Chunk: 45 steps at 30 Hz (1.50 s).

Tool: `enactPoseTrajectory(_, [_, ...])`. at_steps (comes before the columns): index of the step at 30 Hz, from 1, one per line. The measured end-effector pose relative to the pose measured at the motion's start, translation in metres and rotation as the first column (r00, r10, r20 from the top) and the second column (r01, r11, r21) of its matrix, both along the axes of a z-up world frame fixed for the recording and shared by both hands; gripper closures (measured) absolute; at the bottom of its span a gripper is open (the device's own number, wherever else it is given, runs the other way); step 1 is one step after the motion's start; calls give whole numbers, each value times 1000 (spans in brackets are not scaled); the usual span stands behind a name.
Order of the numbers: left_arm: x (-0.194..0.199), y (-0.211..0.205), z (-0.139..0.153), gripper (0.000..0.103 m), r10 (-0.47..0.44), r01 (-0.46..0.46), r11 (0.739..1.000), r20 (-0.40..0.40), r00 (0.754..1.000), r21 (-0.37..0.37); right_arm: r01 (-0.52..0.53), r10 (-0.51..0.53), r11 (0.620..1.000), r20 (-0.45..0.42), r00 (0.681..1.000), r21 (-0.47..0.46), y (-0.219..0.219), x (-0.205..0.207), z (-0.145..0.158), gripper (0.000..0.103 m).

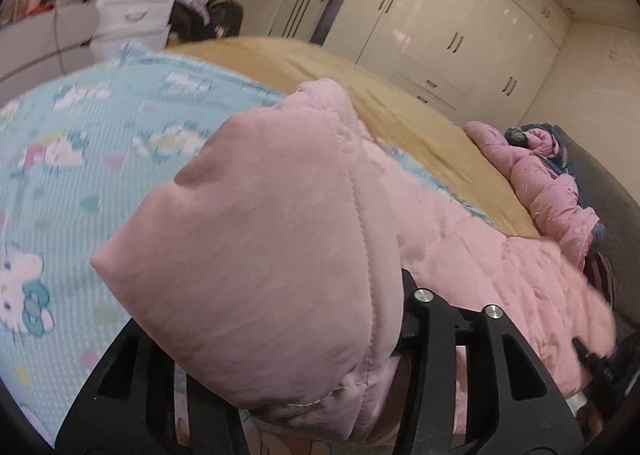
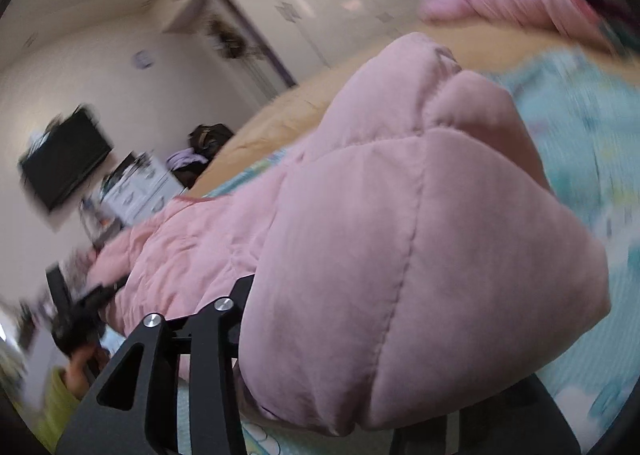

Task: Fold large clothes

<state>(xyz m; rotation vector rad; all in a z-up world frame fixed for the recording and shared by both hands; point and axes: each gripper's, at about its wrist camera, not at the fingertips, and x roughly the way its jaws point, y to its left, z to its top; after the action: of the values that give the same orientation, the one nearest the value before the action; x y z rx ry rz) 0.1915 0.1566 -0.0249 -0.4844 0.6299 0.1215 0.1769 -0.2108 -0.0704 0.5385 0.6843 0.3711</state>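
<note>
I hold my big pink coat (image 1: 256, 239) up over the bed (image 1: 80, 143), one puffy end between each tool's fingers, though I cannot tell if my left tool (image 1: 280, 395) or right tool (image 2: 320, 375) pinches it, so the fold is just begun and a pink pile (image 1: 552, 191) waits at two o'clock.

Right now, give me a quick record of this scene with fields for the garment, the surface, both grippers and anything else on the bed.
garment: pink padded jacket, bunched up over both grippers
surface: bed with a blue cartoon-print sheet over a tan cover
left gripper: jacket fabric between its fingers, grip unclear
right gripper: same, grip unclear
also on bed: a second pink garment at the far edge
</note>
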Motion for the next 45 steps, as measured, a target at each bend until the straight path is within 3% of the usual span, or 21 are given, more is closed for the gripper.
enactPoseTrajectory(4, [-4,6,-10,50,12,-13,999,-36,999,-38,54,-35,988,-134,990,142,-19,-5,-27,37])
enactPoseTrajectory(5, [-5,8,-12,47,16,-18,998,-47,999,-52,62,-33,983,-163,986,175,-22,-5,-32,28])
enactPoseTrajectory(6, [-7,10,-13,39,20,-24,998,-57,998,-62,74,-32,976,-202,979,205,-27,-5,-37,26])
enactPoseTrajectory(10, [-22,15,-14,15,66,-72,996,-95,993,-56,103,-51,971,-236,970,215,-39,-16,-33,18])
enactPoseTrajectory(12, [-34,17,-7,9,88,-92,995,-89,992,-43,127,-80,973,-233,969,191,-49,-29,-25,15])
enactPoseTrajectory(17, [-70,16,17,9,116,-114,993,-36,993,40,184,-178,982,-129,976,38,-58,-67,14,9])
enactPoseTrajectory(20, [-98,9,39,9,111,-113,989,25,993,100,215,-210,971,53,976,-103,-50,-105,51,4])
enactPoseTrajectory(24, [-128,-7,63,9,75,-88,983,88,993,164,184,-137,962,224,965,-203,-22,-142,84,4])
enactPoseTrajectory(27, [-143,-21,74,9,39,-60,977,104,994,204,130,-56,960,285,957,-249,7,-161,102,4])
enactPoseTrajectory(32, [-161,-52,78,9,-41,13,973,116,992,232,35,65,946,296,953,-322,42,-175,111,4])
enactPoseTrajectory(38, [-173,-86,64,9,-118,95,967,86,989,238,-2,117,911,252,961,-413,68,-175,100,4])
enactPoseTrajectory(45, [-169,-106,50,9,-139,130,960,19,990,248,-37,126,913,195,973,-406,72,-171,83,4])
